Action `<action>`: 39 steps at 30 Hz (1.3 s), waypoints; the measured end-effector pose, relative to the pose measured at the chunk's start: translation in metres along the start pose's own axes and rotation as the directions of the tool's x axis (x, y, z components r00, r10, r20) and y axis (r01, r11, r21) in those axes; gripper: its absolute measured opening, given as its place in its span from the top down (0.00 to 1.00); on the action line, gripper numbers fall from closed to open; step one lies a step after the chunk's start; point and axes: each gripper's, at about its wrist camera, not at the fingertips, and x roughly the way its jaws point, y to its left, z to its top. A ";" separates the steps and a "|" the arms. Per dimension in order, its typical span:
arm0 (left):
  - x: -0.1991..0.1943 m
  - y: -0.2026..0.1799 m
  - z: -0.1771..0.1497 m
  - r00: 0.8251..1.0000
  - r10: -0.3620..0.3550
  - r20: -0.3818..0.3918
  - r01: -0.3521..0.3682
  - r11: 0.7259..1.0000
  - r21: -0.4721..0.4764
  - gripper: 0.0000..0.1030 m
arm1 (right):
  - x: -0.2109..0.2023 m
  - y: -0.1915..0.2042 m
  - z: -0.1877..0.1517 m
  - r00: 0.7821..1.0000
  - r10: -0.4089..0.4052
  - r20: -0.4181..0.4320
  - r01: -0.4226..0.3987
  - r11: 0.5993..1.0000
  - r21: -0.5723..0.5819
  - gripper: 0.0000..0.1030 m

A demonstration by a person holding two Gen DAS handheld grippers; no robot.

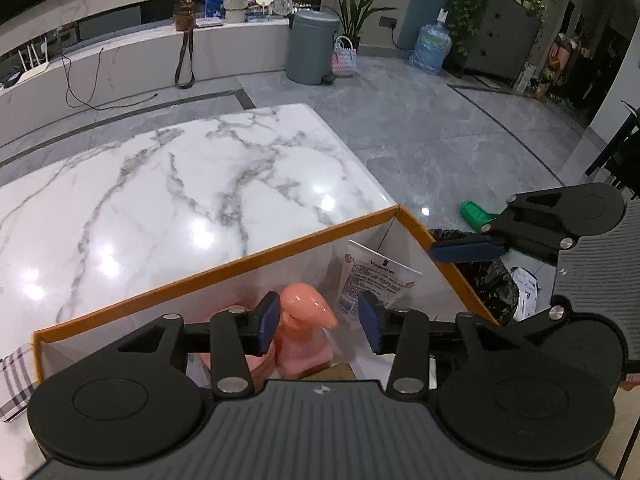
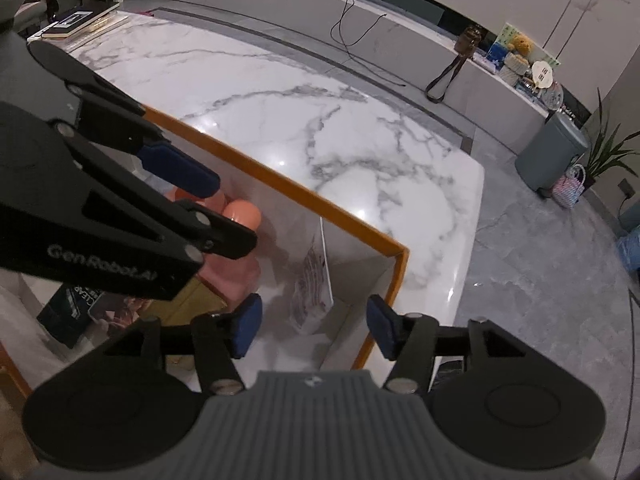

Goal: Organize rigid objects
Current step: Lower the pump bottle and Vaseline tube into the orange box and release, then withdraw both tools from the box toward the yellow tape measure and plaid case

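Note:
An orange-rimmed white box [image 1: 280, 246] stands at the near corner of the marble table [image 1: 180, 184]. Inside it stand a pink pump bottle [image 1: 306, 332], a white Vaseline packet [image 1: 374, 280] leaning on the far wall, and flat boxes. My left gripper [image 1: 320, 322] is open and hovers over the box, its fingers either side of the pink pump head without touching it. My right gripper [image 2: 314, 330] is open and empty above the box's right corner [image 2: 396, 256]. In the right wrist view the pink bottle [image 2: 244, 216] and the packet [image 2: 316, 280] show, with the left gripper [image 2: 216, 204] above them.
A checked cloth [image 1: 16, 376] lies left of the box. Books [image 2: 80, 20] lie at the table's far end. Off the table's right edge stand a black bin bag [image 1: 488, 276] and a grey mesh chair [image 1: 600, 280]. A grey bin [image 1: 310, 46] stands on the floor.

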 end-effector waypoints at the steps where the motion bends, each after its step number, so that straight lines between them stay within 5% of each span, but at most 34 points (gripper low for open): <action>1: -0.004 0.001 0.000 1.000 0.000 0.008 0.000 1.000 -0.002 0.51 | -0.004 0.001 0.001 1.000 -0.010 0.002 0.010 1.000 -0.003 0.40; 13: -0.073 0.025 -0.010 0.993 0.074 0.091 -0.079 0.996 0.045 0.44 | -0.043 0.028 0.027 0.998 0.006 0.063 -0.011 0.998 0.068 0.33; 21: -0.129 0.090 -0.041 0.981 0.159 0.108 -0.160 0.987 0.004 0.37 | -0.054 0.080 0.059 0.987 0.078 0.144 -0.092 0.992 0.091 0.29; 31: -0.147 0.162 -0.115 0.980 0.196 0.020 -0.196 0.980 -0.019 0.37 | -0.040 0.202 0.095 0.966 0.248 0.076 -0.231 0.956 -0.182 0.36; 39: -0.132 0.196 -0.157 0.978 0.200 -0.061 -0.204 0.977 -0.055 0.37 | 0.011 0.293 0.093 0.957 0.233 -0.173 -0.289 0.797 -0.531 0.44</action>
